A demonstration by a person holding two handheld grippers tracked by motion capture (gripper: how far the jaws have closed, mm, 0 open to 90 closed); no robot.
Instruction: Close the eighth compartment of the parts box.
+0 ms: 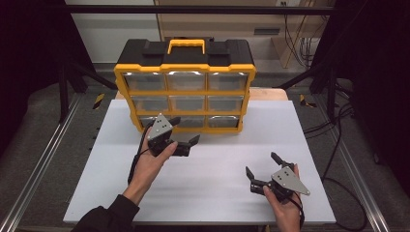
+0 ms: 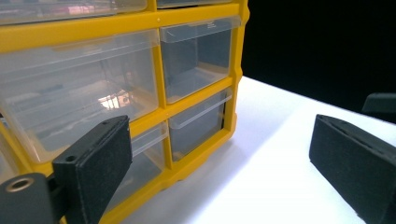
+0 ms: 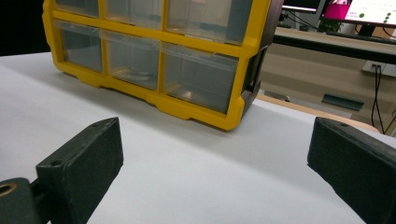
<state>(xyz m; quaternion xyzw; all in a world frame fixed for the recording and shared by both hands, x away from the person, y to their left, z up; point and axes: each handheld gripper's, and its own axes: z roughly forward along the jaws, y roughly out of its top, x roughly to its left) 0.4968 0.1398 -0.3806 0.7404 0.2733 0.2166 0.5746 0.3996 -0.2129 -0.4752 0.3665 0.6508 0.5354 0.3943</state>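
Observation:
A yellow-framed organizer cabinet point(image 1: 185, 91) with a black body, a yellow handle and three rows of clear drawers stands upright at the back of the white board. My left gripper point(image 1: 186, 130) hovers just in front of its bottom row, jaws open with nothing between them. In the left gripper view the clear drawers point(image 2: 196, 60) sit close ahead between the spread jaws of the left gripper point(image 2: 219, 126). My right gripper point(image 1: 261, 163) rests low near the front right of the board, open and empty. In the right gripper view the right gripper point(image 3: 215, 126) faces the cabinet's point(image 3: 159, 51) lower right corner from farther off.
The white board point(image 1: 208, 193) lies on a wooden table point(image 1: 270, 94) between two metal rails point(image 1: 43, 159). Black frame struts stand at both sides. Cables point(image 1: 338, 145) trail on the floor to the right. A monitor point(image 3: 364, 11) sits beyond the table.

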